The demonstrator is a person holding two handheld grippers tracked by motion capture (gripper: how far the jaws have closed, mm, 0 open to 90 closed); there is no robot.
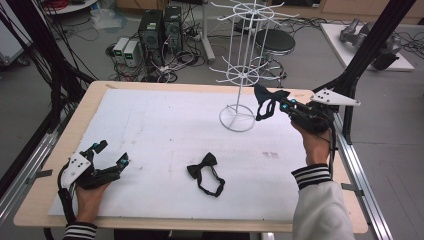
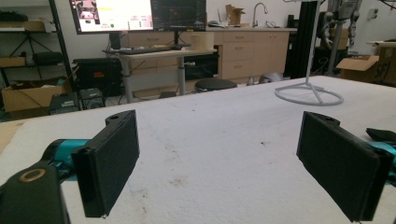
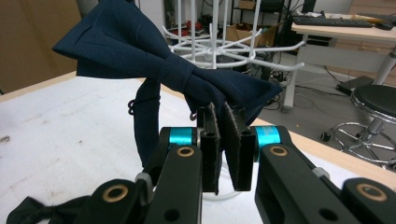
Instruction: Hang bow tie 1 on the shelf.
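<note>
- The right gripper point(image 1: 280, 106) is held up over the far right part of the counter point(image 1: 150, 130), the person's right hand point(image 1: 312, 137) wrapped around it from below, the striped cuff of a white sleeve point(image 1: 312, 176) behind the wrist.
- Its jaws are clamped together on a dark navy bow tie point(image 3: 154, 56), pinching the cloth at one wing close to the knot.
- That bow tie hangs in the air just beside the white wire rack point(image 1: 245, 60); its wings are spread wide and its strap droops down in a loop.
- The left gripper point(image 1: 112, 155) rests low at the near left of the counter, the left hand point(image 1: 90, 197) under it, jaws wide apart with bare white surface between them.
- A second black bow tie point(image 1: 205, 172) lies flat on the counter near the middle, strap curled beside it, well apart from both grippers.
</note>
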